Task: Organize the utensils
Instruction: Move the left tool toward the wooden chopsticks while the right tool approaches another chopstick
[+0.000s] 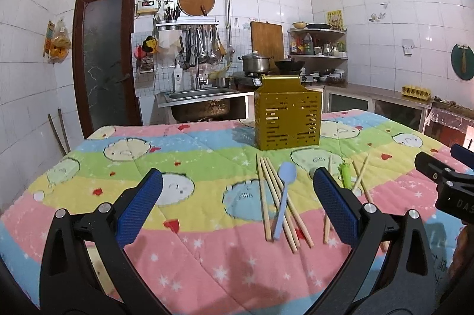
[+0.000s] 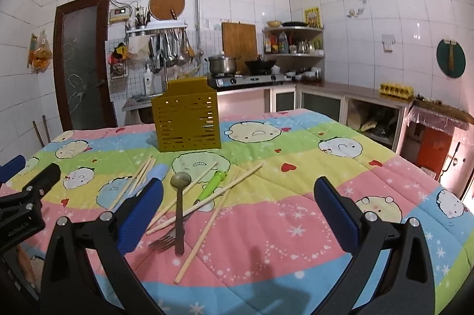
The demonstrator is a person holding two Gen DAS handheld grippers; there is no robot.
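Holder: a mustard-yellow slotted box (image 1: pixel 288 113), upright at the far middle of the counter (image 1: pixel 189 250), which wears a pastel striped quilt with cartoon faces; pale bits show through a few slots, but I cannot tell what they are.
Chopsticks: a bundle of light wooden chopsticks (image 1: pixel 277 199) lies fanned just near of the holder; more loose chopsticks (image 2: pixel 207 196) are scattered and crossed to the right of them.
Blue spoon: a light blue spoon (image 1: pixel 283 196) rests on top of the fanned bundle, bowl pointing far.
Dark spoon: a brown-handled spoon with a grey-green bowl (image 2: pixel 179 205) lies among the crossed sticks, handle toward the near edge.
Fork: a metal fork (image 2: pixel 162 244) lies with its tines beside the dark spoon's handle end; its handle runs under that spoon and the sticks.
Green piece: a bright green utensil (image 2: pixel 214 184) lies among the sticks; its shape is hard to make out.
Left tongs (image 1: pixel 237 208): spread wide, nothing between the blue pads, hovering over the near counter; one finger hides part of the right-hand sticks.
Right tongs (image 2: pixel 237 208): spread wide too, empty; its left finger covers the near end of the blue spoon.
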